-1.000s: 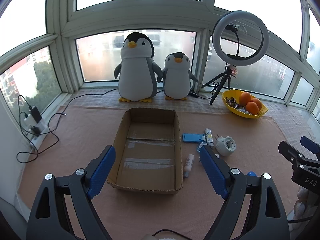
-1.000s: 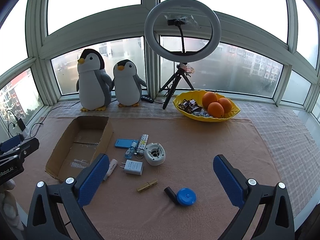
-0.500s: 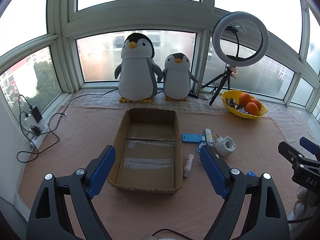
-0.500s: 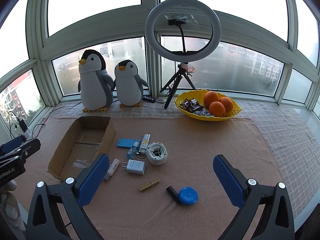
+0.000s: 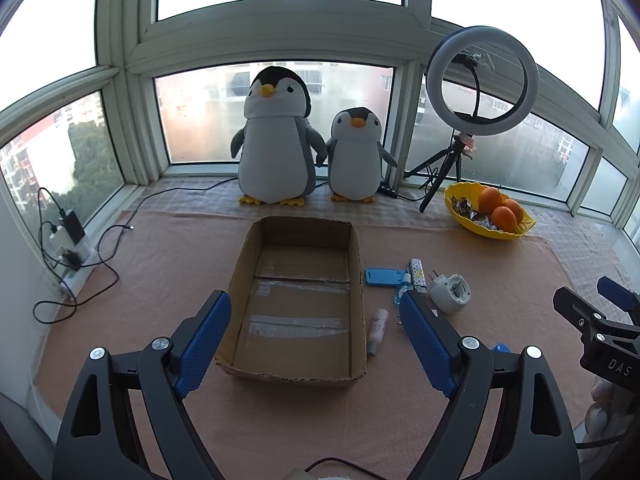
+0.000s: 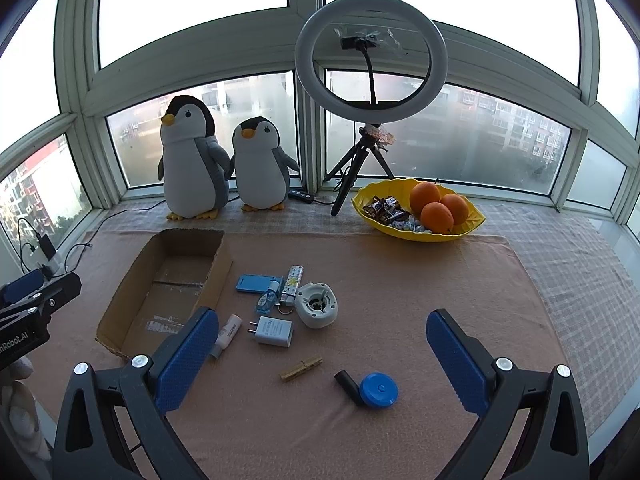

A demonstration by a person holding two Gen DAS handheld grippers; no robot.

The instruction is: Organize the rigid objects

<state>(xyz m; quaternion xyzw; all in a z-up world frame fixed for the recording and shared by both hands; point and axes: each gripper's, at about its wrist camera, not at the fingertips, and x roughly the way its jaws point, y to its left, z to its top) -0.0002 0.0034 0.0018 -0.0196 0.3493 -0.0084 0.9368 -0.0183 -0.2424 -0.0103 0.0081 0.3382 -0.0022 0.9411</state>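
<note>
My left gripper (image 5: 316, 334) and right gripper (image 6: 322, 354) both hang above the mat with jaws spread wide, holding nothing. The cardboard box (image 6: 132, 300) lies empty at left; beside it lie the white charger (image 6: 274, 331), clothespin (image 6: 301, 368) and blue tape measure (image 6: 378, 390).

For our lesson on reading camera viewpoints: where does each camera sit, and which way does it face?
Left wrist: on the left claw, facing the empty cardboard box; its blue fingers and the right claw's side show.
Right wrist: on the right claw, facing the clothespin and blue tape measure; the left claw shows at left.
Shared: box, penguins, ring light, fruit bowl.
</note>
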